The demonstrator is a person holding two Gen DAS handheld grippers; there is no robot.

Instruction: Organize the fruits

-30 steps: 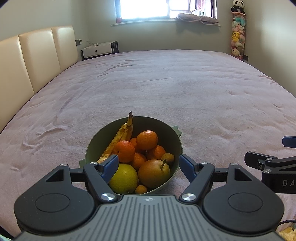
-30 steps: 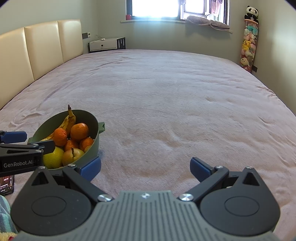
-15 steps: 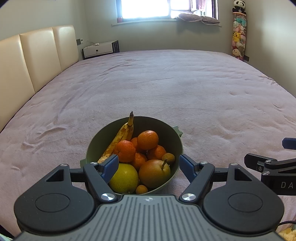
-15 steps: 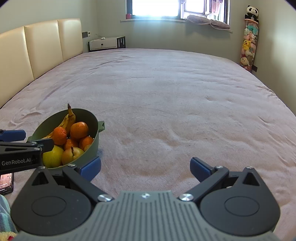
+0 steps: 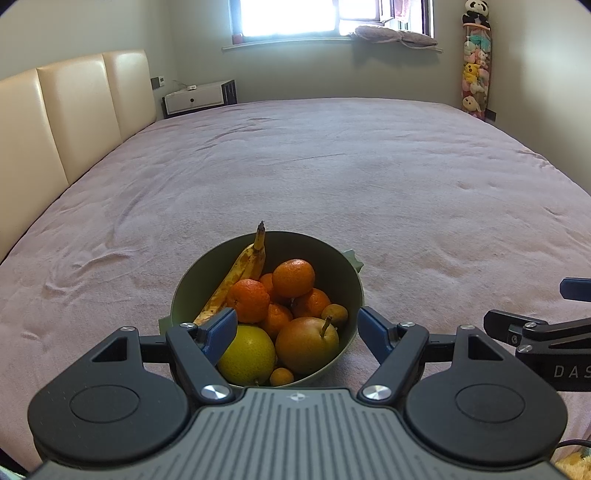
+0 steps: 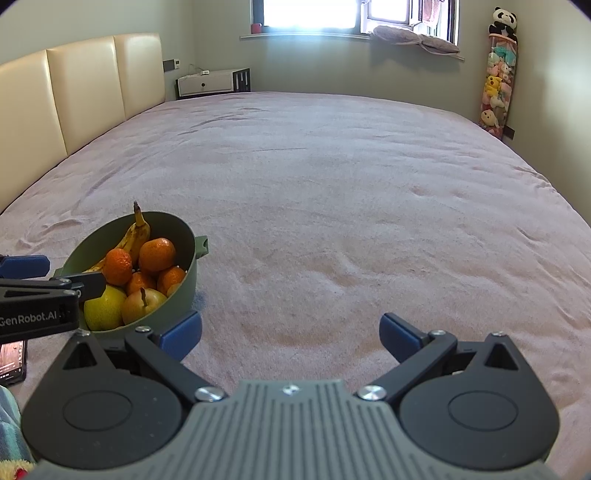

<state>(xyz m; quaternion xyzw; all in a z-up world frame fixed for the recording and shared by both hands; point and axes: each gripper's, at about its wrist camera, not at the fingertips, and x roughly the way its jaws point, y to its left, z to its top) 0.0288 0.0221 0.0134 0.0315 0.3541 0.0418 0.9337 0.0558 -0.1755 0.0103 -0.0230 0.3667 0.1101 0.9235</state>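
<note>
- Pink bedspread [image 6: 332,206] fills a bedroom under a bright window [image 5: 288,16], bare and lightly rumpled across nearly all of its width.
- A cream padded headboard [image 5: 74,122] bounds the bed from 9 to 11 o'clock in the left wrist view; a white bedside cabinet [image 5: 195,98] stands past the far corner at 11 o'clock.
- A hanging column of plush toys [image 6: 496,88] lines the wall at 1 o'clock, clear of the mattress edge.
- A green bowl [image 5: 332,258] sits on the near part of the bed, heaped with a spotted banana [image 5: 243,269], several tangerines [image 5: 293,277], a russet pear [image 5: 306,343] and a yellow-green citrus fruit [image 5: 247,354].
- The banana's stem pokes above the far rim at 12 o'clock.
- The left gripper [image 5: 297,326] is spread wide with nothing held, its blue pads straddling the bowl's near side, one over the near-left rim and one just outside the right wall.
- The right gripper [image 6: 290,334] is also wide open and empty, over bare bedspread; the bowl lies at its 10 o'clock, just beside its left pad.
- Open bedspread runs from 11 to 3 o'clock ahead of the right gripper.
- A phone [image 6: 13,360] lies at the right wrist view's 8 o'clock edge.
</note>
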